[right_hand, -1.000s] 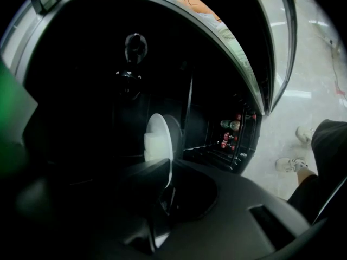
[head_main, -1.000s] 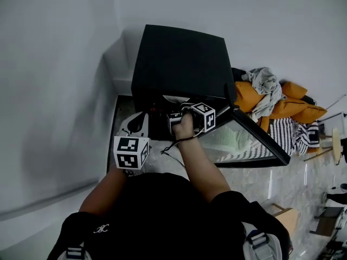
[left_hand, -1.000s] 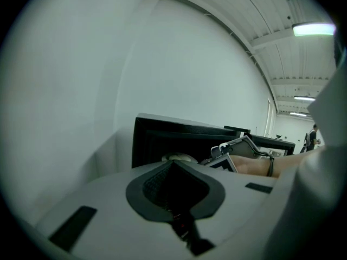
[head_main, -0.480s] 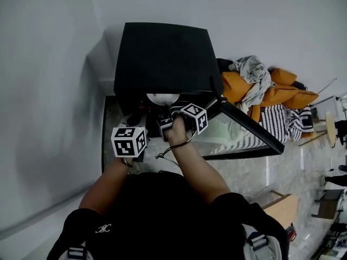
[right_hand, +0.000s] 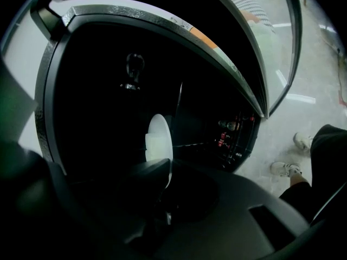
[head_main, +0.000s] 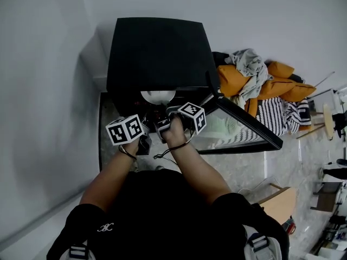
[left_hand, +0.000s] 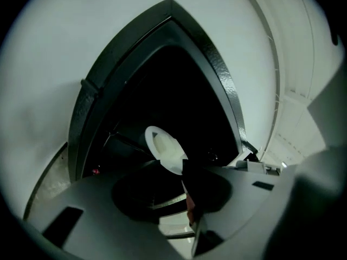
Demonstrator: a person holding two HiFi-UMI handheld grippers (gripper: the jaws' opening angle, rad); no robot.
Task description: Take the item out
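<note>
Plate (head_main: pixel 158 96): 1, white, round, smooth, standing tilted inside the matte black box oven (head_main: pixel 157 53), whose glass door (head_main: pixel 238 126) hangs open. Right gripper (right_hand: pixel 154 180) clamps the plate's lower rim. Left gripper (left_hand: pixel 188 179) has its jaws together, tips at the rim.

At the upper middle of the head view the cabinet (head_main: pixel 157 53) is showing plain black, and the plate (head_main: pixel 158 96) in its opening is shining white. Both marker cubes (head_main: pixel 125 129) are carrying black and white squares. At the right of the frame the cushions (head_main: pixel 282 85) are glowing orange, the cloth (head_main: pixel 250 64) is showing grey, and the fabric (head_main: pixel 279 121) is showing black and white stripes. The person's shirt (head_main: pixel 162 210) is appearing black, and the wall (head_main: pixel 49 91) pale grey.
</note>
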